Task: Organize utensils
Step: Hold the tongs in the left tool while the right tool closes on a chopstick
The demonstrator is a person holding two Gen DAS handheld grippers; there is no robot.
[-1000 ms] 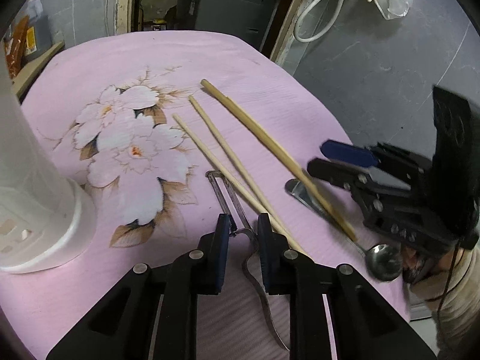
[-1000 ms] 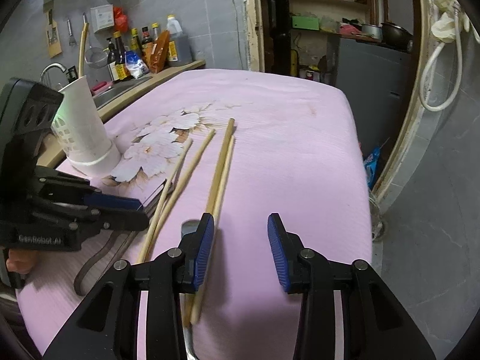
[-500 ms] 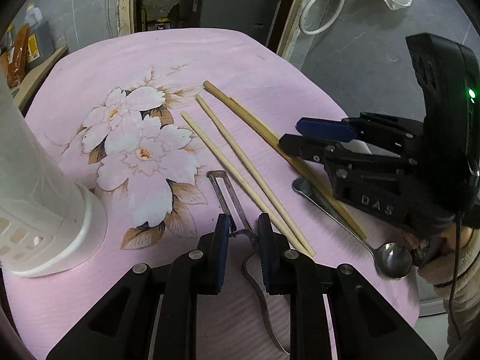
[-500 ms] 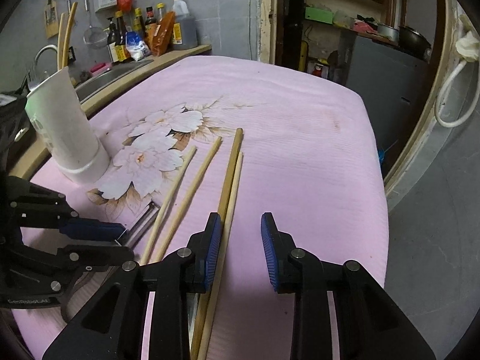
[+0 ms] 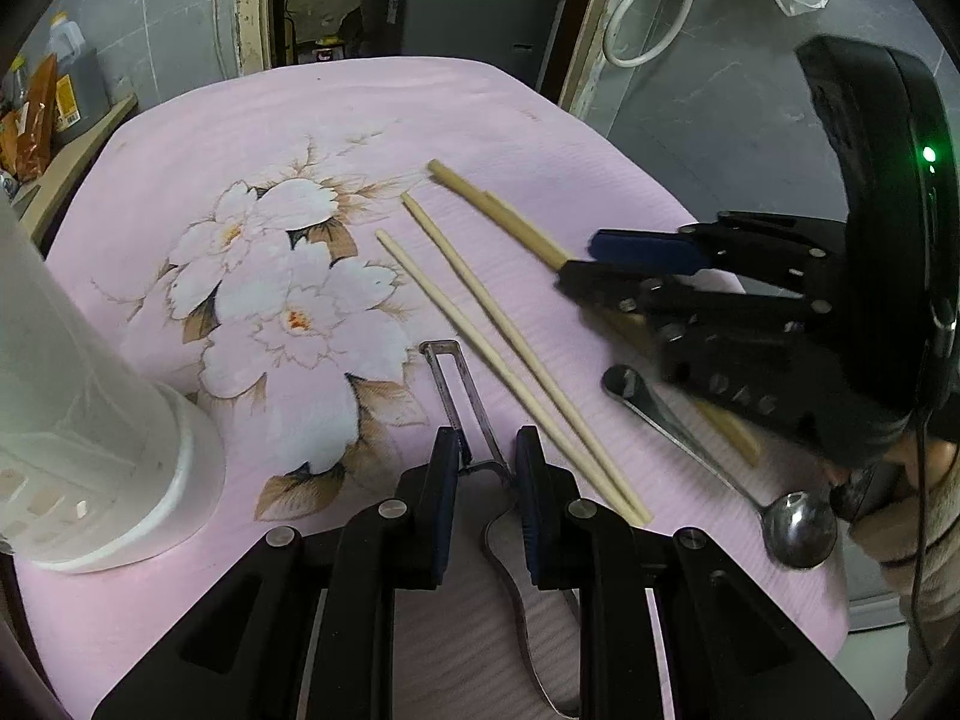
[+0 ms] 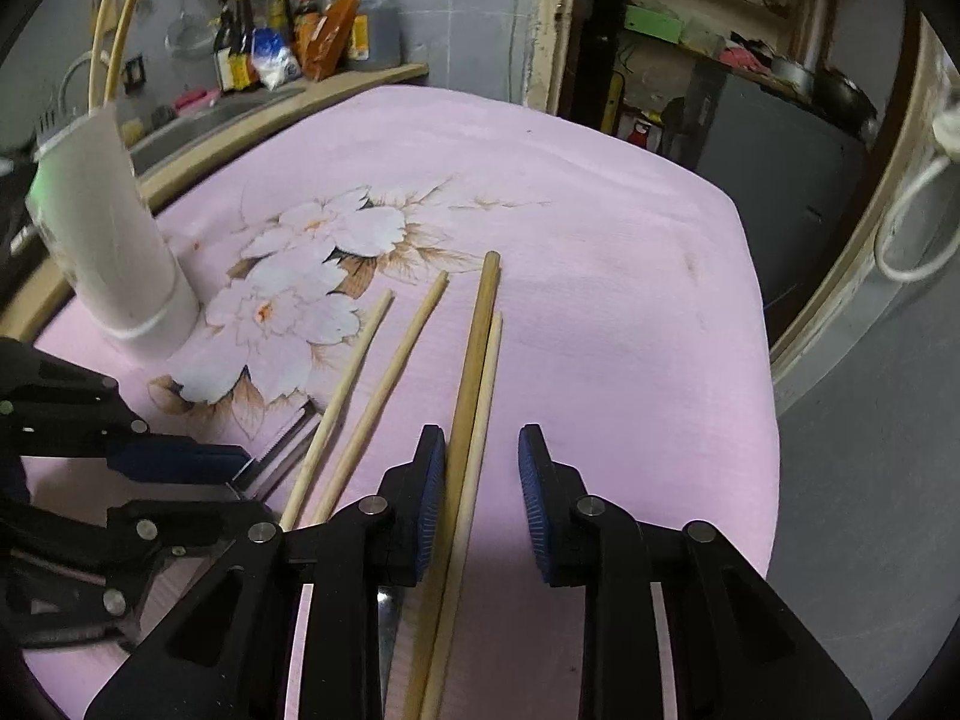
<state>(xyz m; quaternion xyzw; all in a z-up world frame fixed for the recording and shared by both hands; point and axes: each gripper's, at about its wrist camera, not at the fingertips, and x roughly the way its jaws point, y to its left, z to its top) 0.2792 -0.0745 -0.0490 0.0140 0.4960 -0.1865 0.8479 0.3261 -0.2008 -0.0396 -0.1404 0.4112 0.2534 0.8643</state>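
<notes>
- On the pink flowered tabletop (image 5: 336,120), four wooden sticks, a metal peeler and a metal spoon are laid out.
- A white perforated holder (image 5: 78,408) is stood on the cloth at the left edge of the left wrist view; two sticks can be seen rising from it in the right wrist view.
- The peeler (image 5: 462,408) is found between the pads of the left tool (image 5: 485,468), at the neck where blade meets handle; the jaws are set narrow, but contact of the pads with the metal cannot be told.
- A pair of thin pale chopsticks (image 5: 510,348) is laid diagonally just to the right of the peeler, their near ends close together and their far ends spread.
- A thicker, darker pair of chopsticks (image 6: 471,420) is laid side by side, touching, farther right.
- The right tool (image 6: 483,480) is lowered over that thicker pair; its jaws are closing, with both sticks between them, close against the left pad, while a clear gap is left at the right pad.
- The spoon (image 5: 708,462) is laid near the tabletop's right edge, its bowl toward the near side, partly covered by the right tool in the left wrist view.
- A sleeve (image 5: 924,540) is seen behind the right tool.
</notes>
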